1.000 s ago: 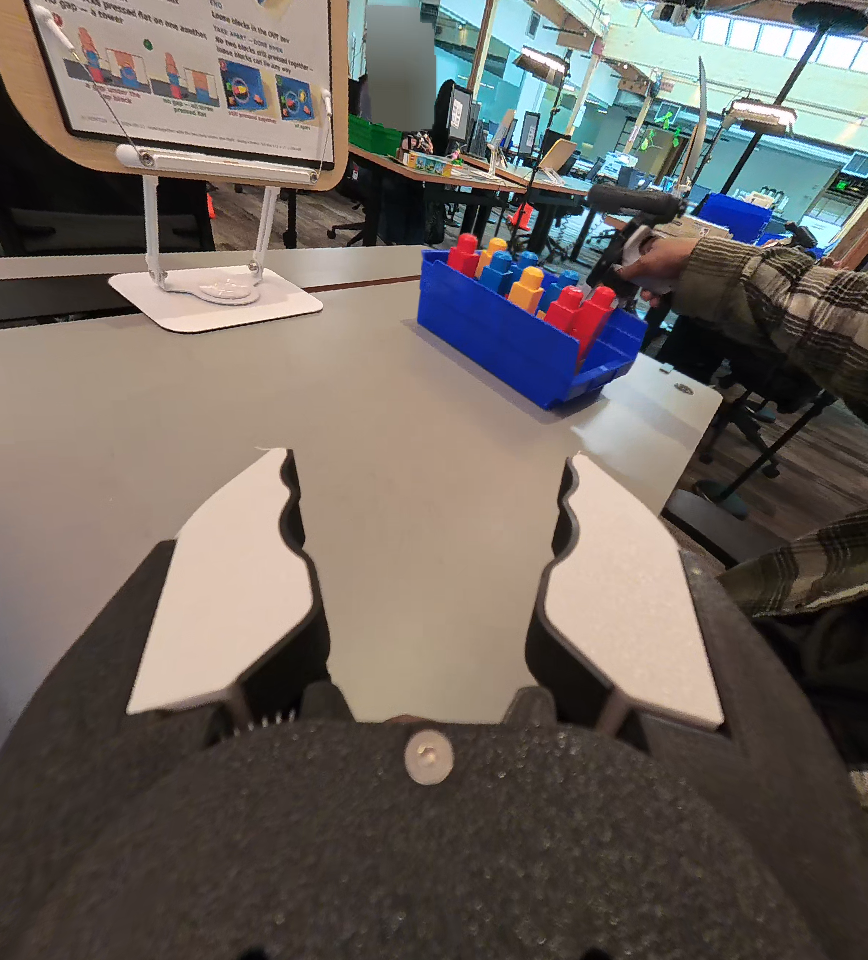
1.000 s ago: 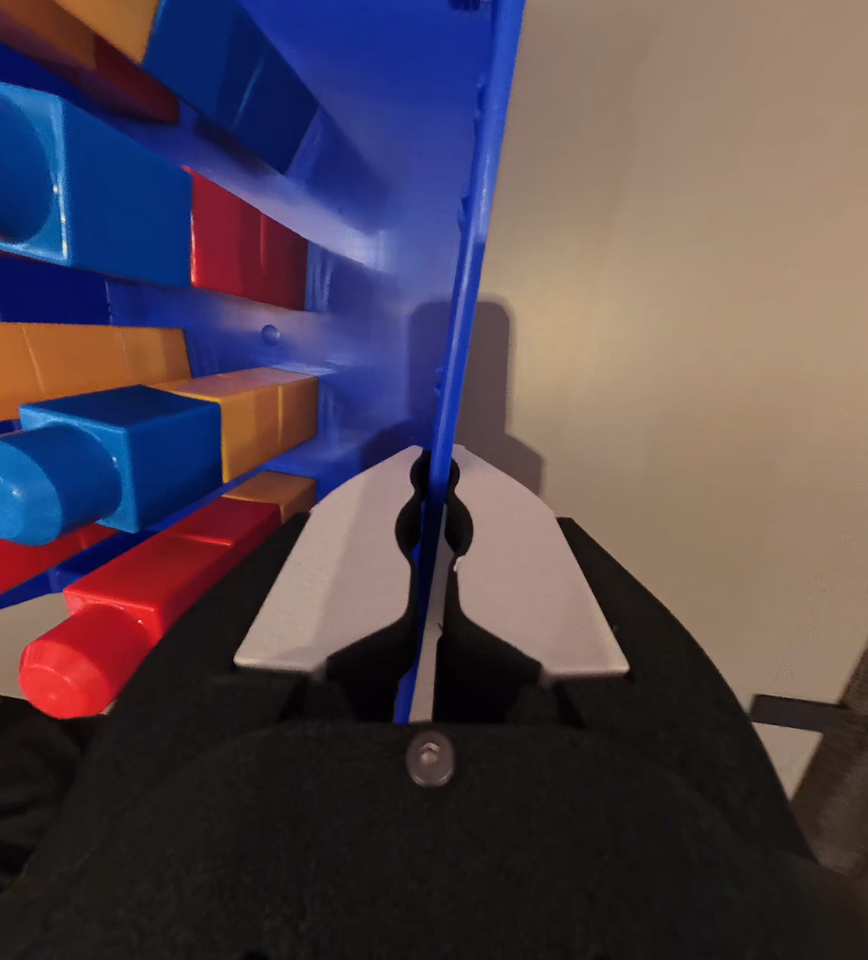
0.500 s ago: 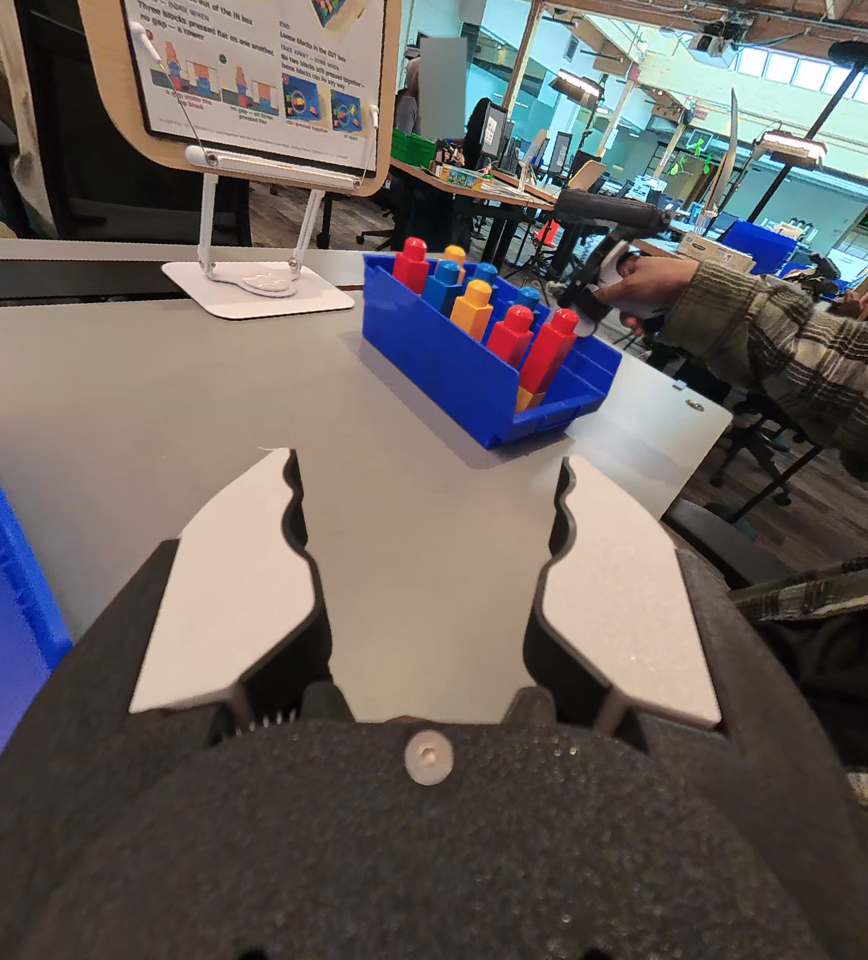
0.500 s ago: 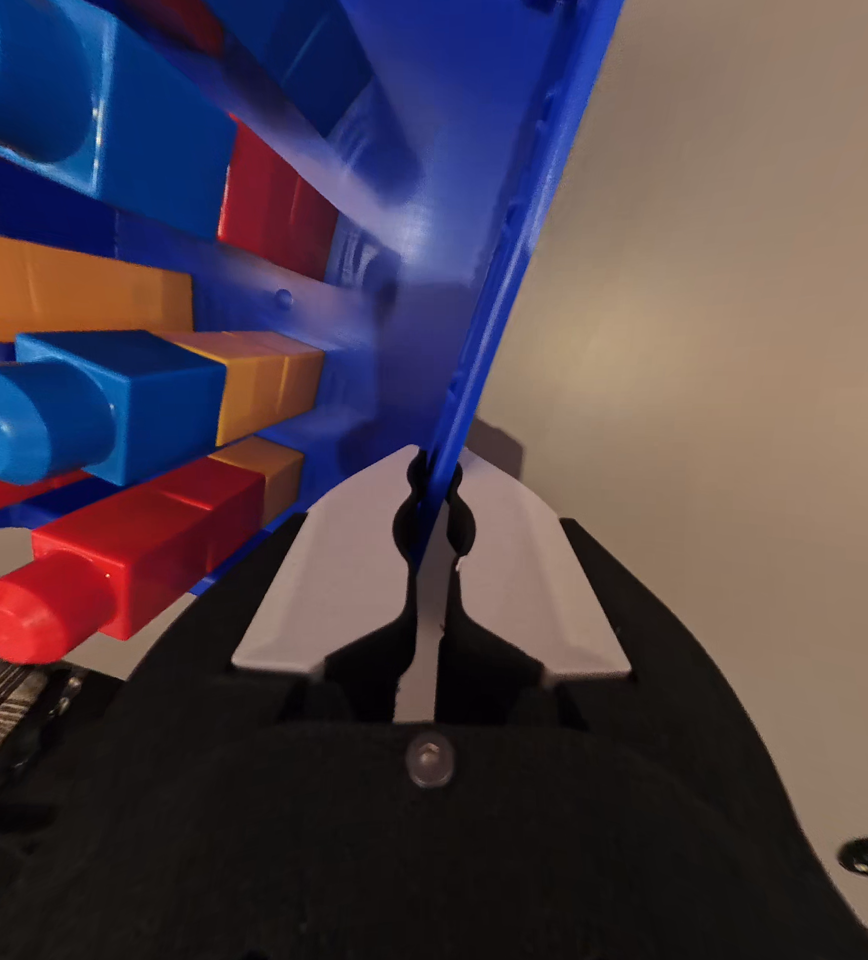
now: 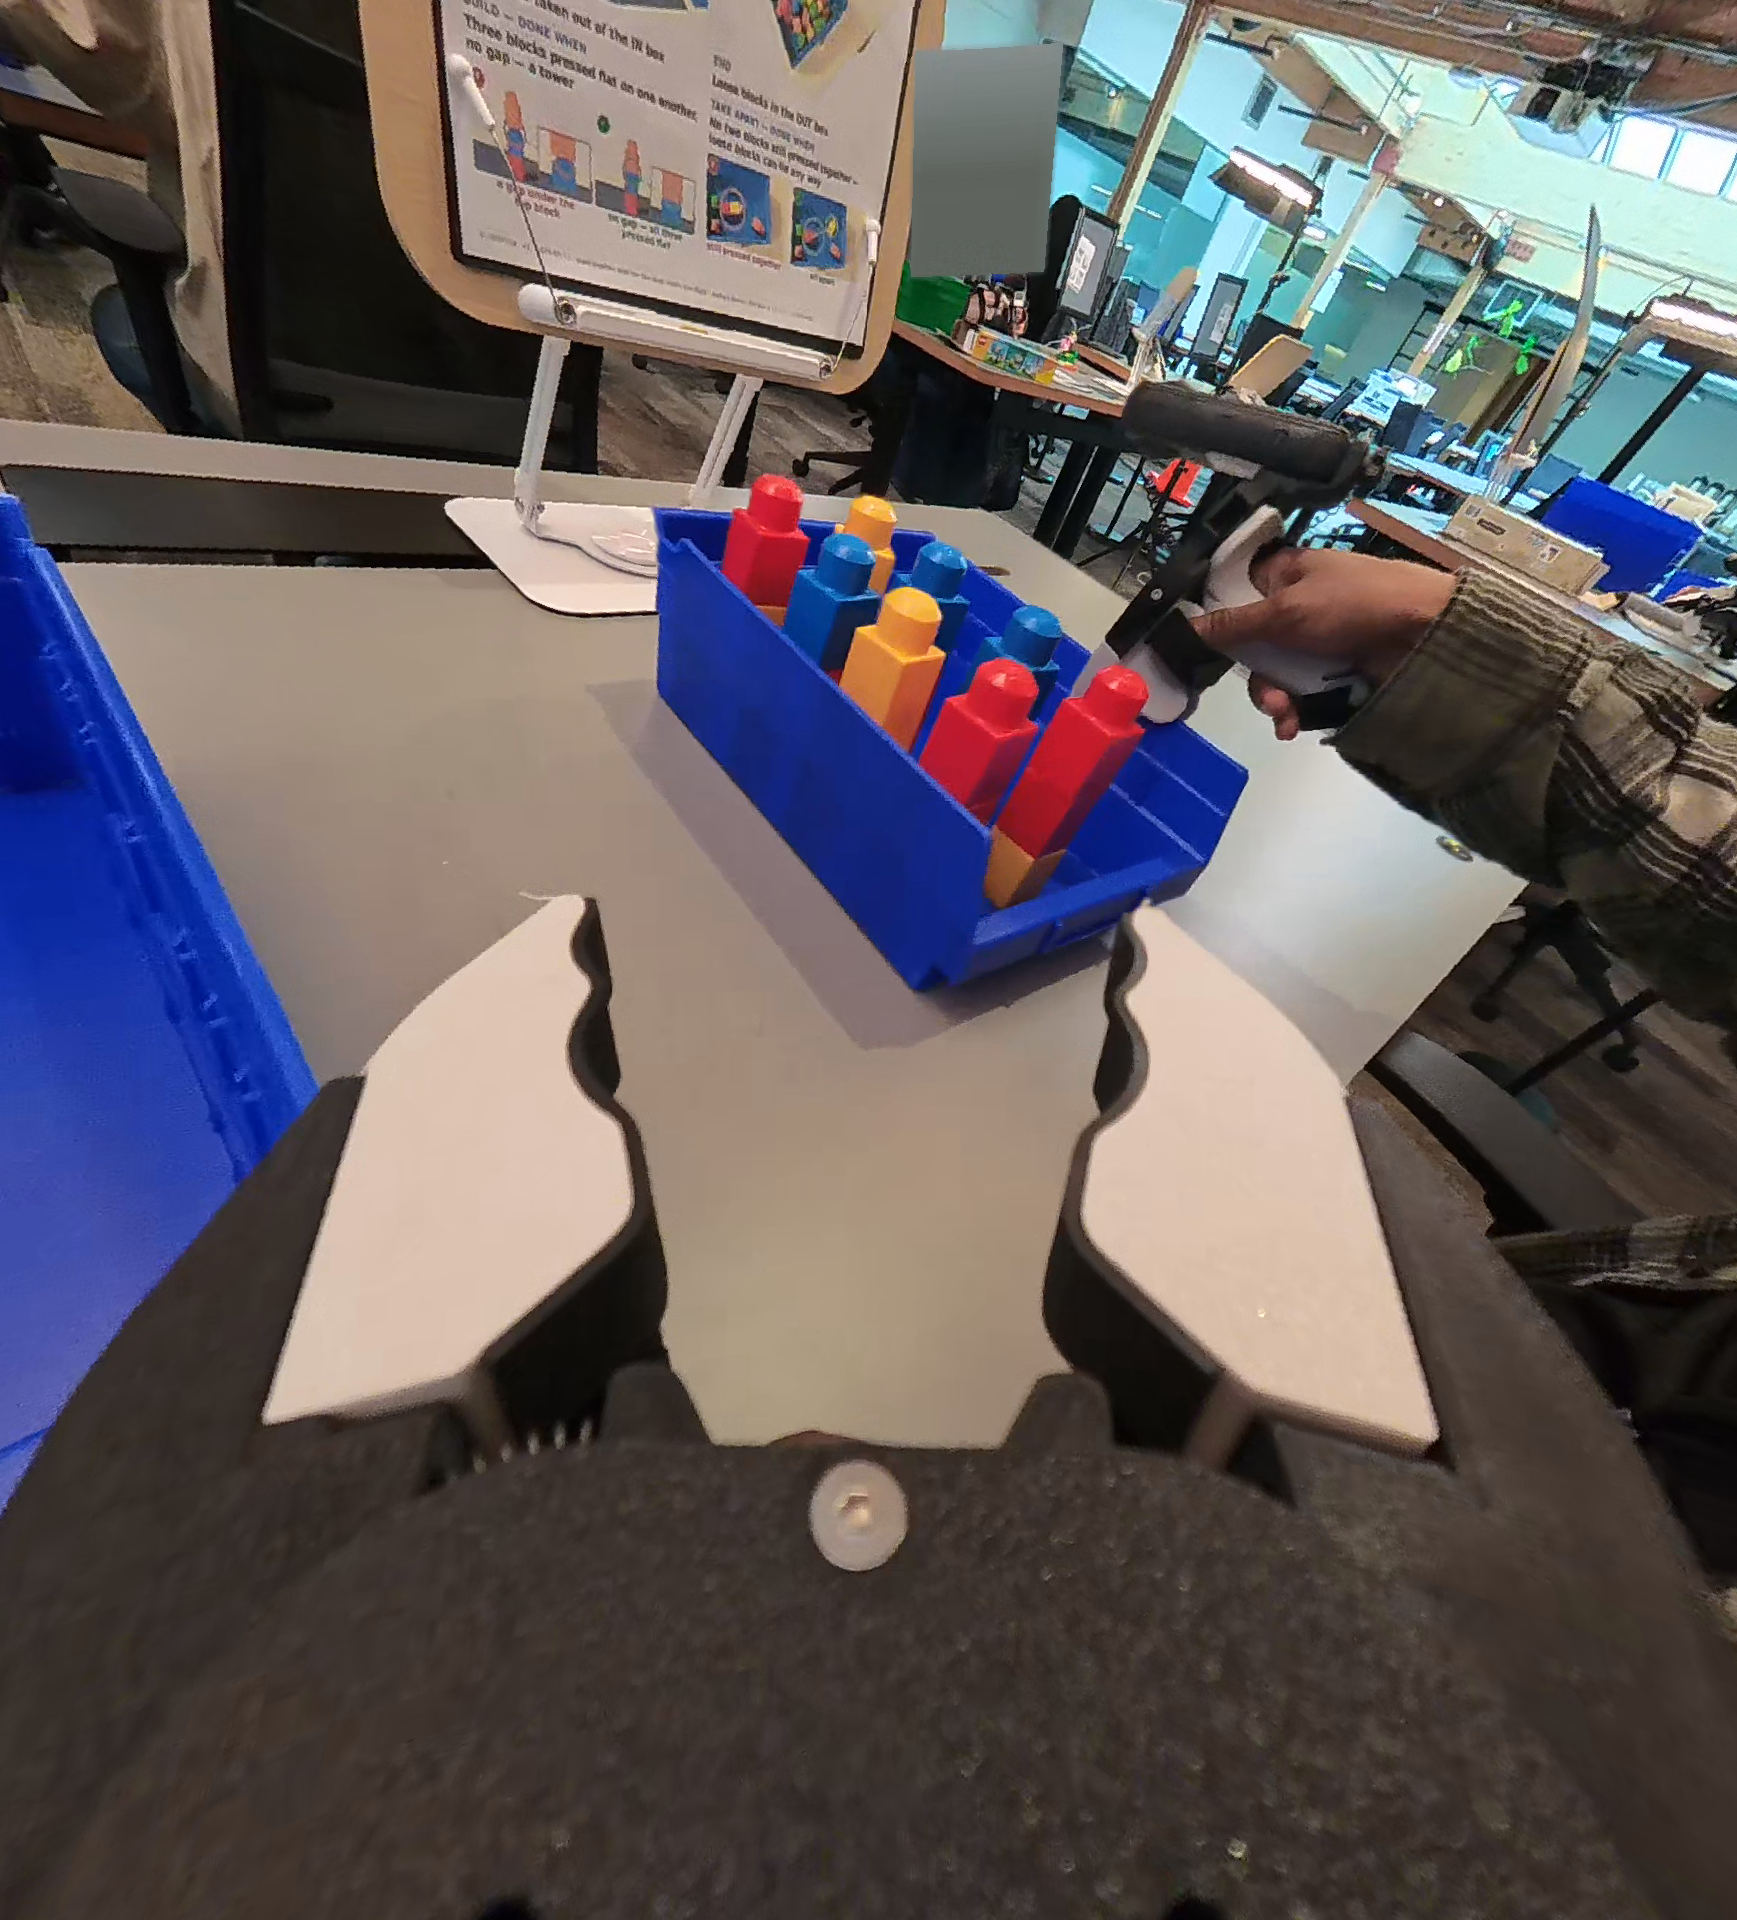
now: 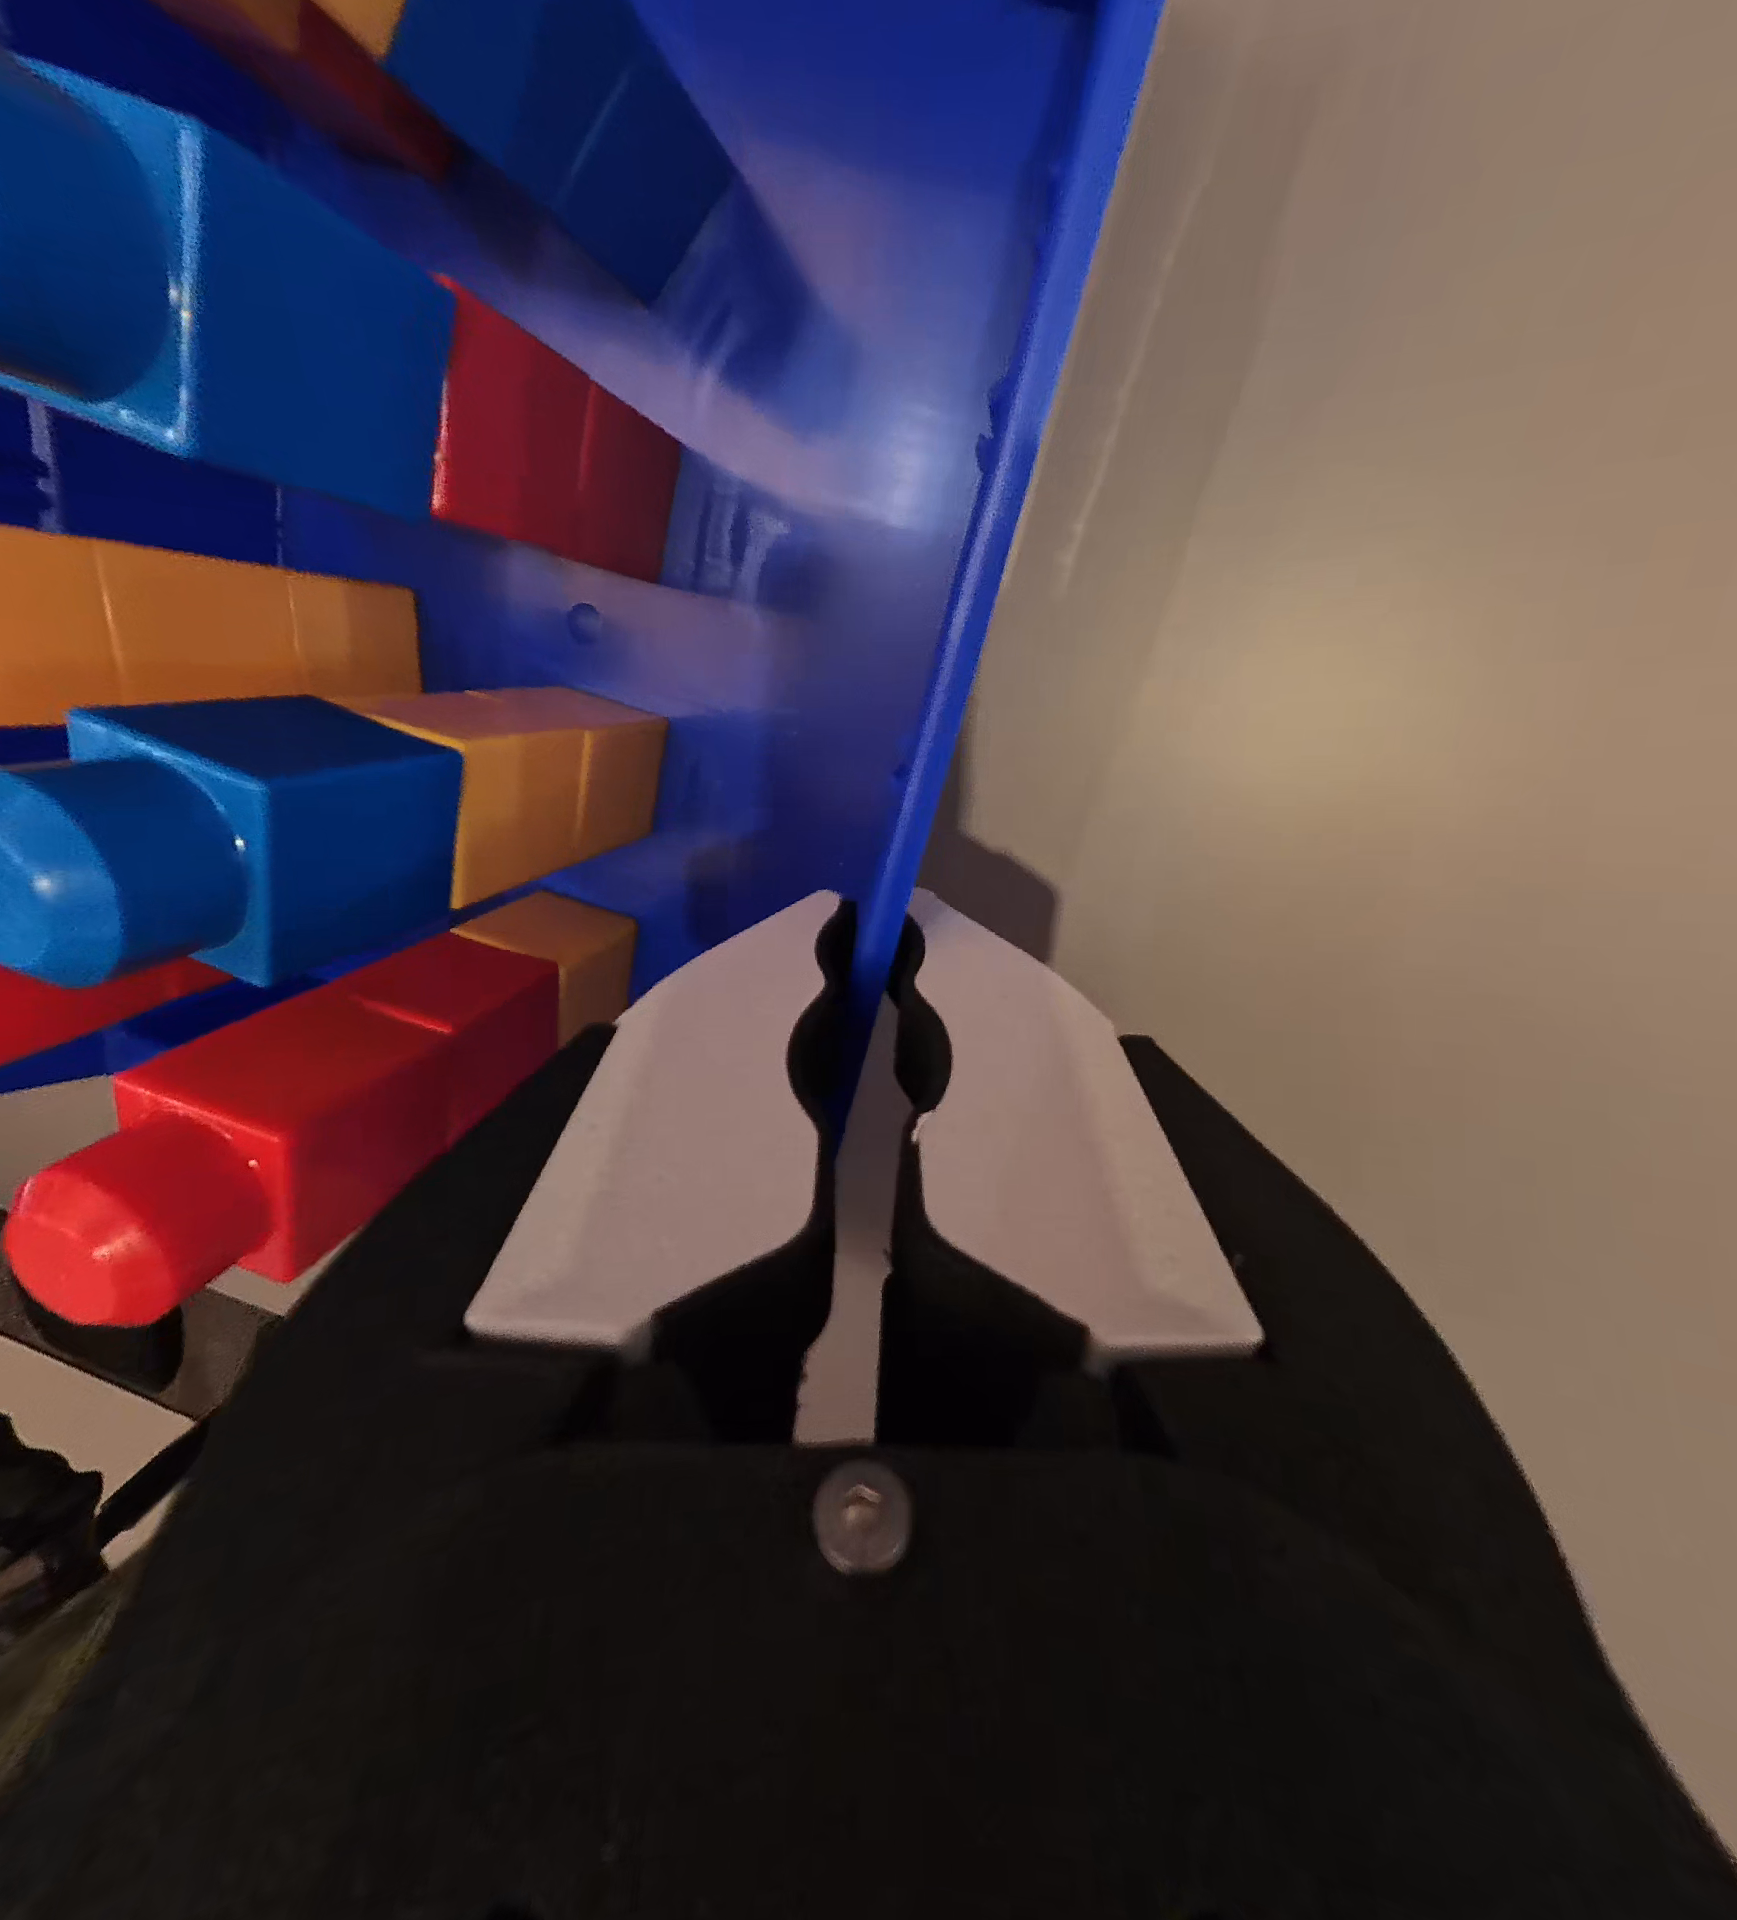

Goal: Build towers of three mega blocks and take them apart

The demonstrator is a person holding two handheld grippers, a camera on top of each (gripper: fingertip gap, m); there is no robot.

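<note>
**Bin of block towers pinched by its wall**

The right gripper (image 6: 869, 940) has its fingers closed on the thin side wall of the small blue bin (image 5: 822, 790), which holds upright red, blue and orange block towers (image 5: 885, 665). The left gripper (image 5: 848, 997) hovers with fingers spread wide and empty over the grey bench (image 5: 407, 769); the bin sits just ahead of them, a larger blue bin (image 5: 64, 935) to their left. Beyond stand an instruction board (image 5: 656, 156) and an open workshop.

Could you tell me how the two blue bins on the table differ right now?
The blue bin on the right holds upright block towers, while the blue bin on the left shows only bare floor where visible. The right gripper is shut on the right bin's wall; the open left gripper touches neither. The left bin is cut off by the frame edge. Both are blue plastic on the grey table.
</note>
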